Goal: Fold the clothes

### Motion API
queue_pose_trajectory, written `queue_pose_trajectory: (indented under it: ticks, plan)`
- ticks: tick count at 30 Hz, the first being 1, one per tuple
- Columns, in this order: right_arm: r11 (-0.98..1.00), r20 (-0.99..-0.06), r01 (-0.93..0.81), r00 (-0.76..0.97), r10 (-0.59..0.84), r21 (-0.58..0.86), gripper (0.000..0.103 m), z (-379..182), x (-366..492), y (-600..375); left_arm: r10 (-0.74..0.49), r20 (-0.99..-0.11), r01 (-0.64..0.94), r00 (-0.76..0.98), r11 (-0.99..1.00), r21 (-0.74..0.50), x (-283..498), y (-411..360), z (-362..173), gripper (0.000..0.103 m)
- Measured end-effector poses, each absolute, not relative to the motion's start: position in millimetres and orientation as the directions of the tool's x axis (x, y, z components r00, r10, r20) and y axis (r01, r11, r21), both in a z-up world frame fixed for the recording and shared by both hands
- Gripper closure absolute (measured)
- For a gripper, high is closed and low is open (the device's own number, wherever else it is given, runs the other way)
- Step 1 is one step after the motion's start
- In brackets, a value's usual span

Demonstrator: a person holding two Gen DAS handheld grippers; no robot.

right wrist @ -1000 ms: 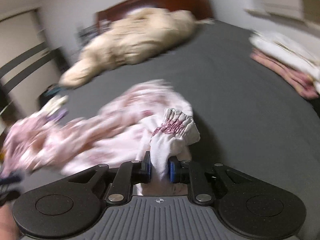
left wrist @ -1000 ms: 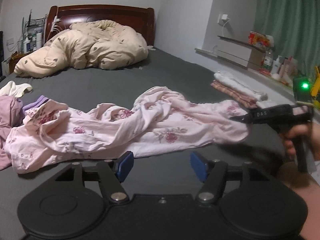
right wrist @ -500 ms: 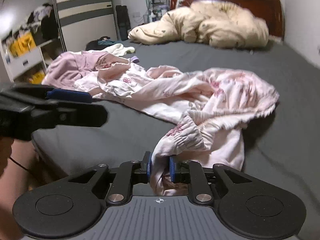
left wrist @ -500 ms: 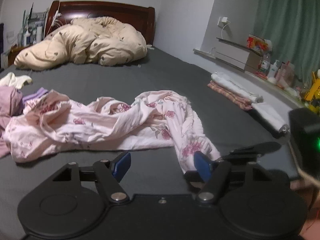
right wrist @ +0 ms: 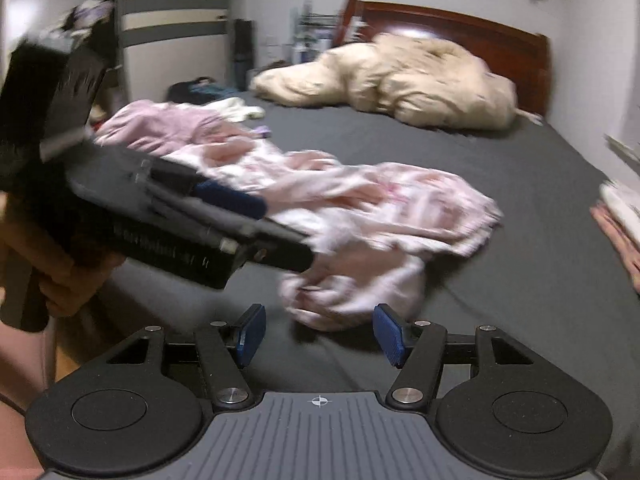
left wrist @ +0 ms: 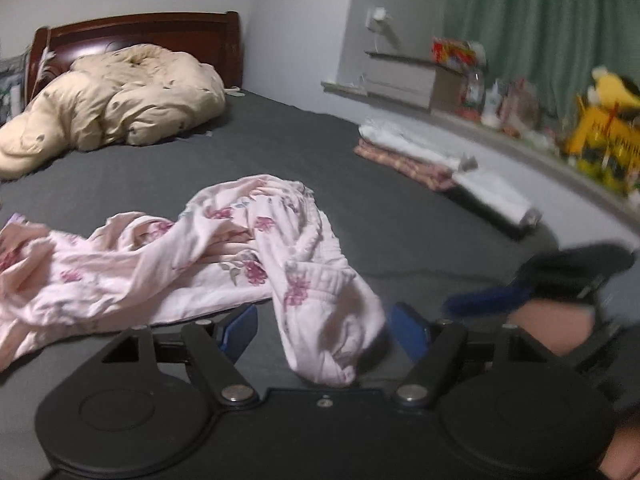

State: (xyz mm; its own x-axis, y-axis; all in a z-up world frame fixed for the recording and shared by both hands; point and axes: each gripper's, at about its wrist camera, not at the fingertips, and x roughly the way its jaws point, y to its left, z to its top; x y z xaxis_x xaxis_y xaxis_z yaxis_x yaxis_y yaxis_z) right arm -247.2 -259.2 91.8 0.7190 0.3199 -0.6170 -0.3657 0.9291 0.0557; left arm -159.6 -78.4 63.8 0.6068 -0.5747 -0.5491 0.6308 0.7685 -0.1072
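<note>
On the dark grey bed sheet (left wrist: 400, 208) in front of me lies the pink floral garment (left wrist: 248, 256), crumpled and stretched across the near part of the bed, its gathered cuff end bunched closest to me. From my left wrist view that cuff hangs between the blue pads of my left tongs (left wrist: 324, 328), but neither pad presses on it; the jaws are well apart and opening. From my right wrist view the same bunched end (right wrist: 352, 296) sits just ahead of my right tongs (right wrist: 318, 334), whose jaws are also opening, with the cloth lying in front of the gap and not gripped by the pads. My right tongs also show at the right edge of the left view, blurred, with my hand (left wrist: 556, 328) beneath them. My left tongs cross the left side of the right view, held in my left hand (right wrist: 68, 280), reaching over the garment's near part.

Behind the floral piece, toward the far left of the bed, is a mauve garment (right wrist: 160, 124) and a small white item (right wrist: 236, 108). A beige duvet (left wrist: 116, 100) is heaped against the dark wooden headboard (left wrist: 140, 30). Near the right side of the bed sit folded clothes (left wrist: 404, 152), a white piece on a reddish striped one, with another white folded piece (left wrist: 496, 196) nearer to me. A green curtain (left wrist: 540, 20) hangs behind the cluttered sill (left wrist: 520, 132).
</note>
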Motion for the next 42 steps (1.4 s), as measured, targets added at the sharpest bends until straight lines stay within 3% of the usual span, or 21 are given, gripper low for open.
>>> queue_pose_trajectory:
  ticks: [4,12,14,22,28,36,42]
  plan:
    - [0.955,-0.621,-0.278,0.733,0.278,0.1,0.043,100.1,-248.6,-283.7,-0.508,-0.591,0.603,0.627,0.797,-0.046,-147.4,-103.5,49.6,0.033]
    - [0.957,-0.618,-0.233,0.731,0.289,0.172,0.043,104.9,-253.3,-297.6,-0.476,-0.629,0.5,0.615,0.852,-0.155,-114.9,-110.1,36.0,0.07]
    - [0.958,-0.598,-0.219,0.748,0.288,0.187,0.043,106.6,-253.2,-299.0,-0.468,-0.632,0.478,0.618,0.862,-0.17,-109.7,-108.8,36.0,0.083]
    - [0.969,-0.544,-0.201,0.802,0.248,0.146,0.043,112.2,-231.3,-307.7,-0.484,-0.572,0.433,0.663,0.87,-0.234,-112.0,-79.9,57.5,0.092]
    - [0.97,-0.57,-0.211,0.785,0.243,0.124,0.043,109.7,-175.9,-319.7,-0.456,-0.574,0.449,0.681,0.878,-0.165,-142.4,-44.0,71.7,0.092]
    - [0.899,-0.66,-0.342,0.746,0.083,-0.273,0.043,53.7,-134.8,-286.4,-0.378,-0.59,0.385,0.713,0.915,-0.12,-179.9,16.2,86.9,0.092]
    - [0.828,-0.685,-0.419,0.726,0.059,-0.373,0.043,27.6,-153.7,-263.1,-0.371,-0.596,0.367,0.712,0.92,-0.136,-180.3,25.4,88.1,0.092]
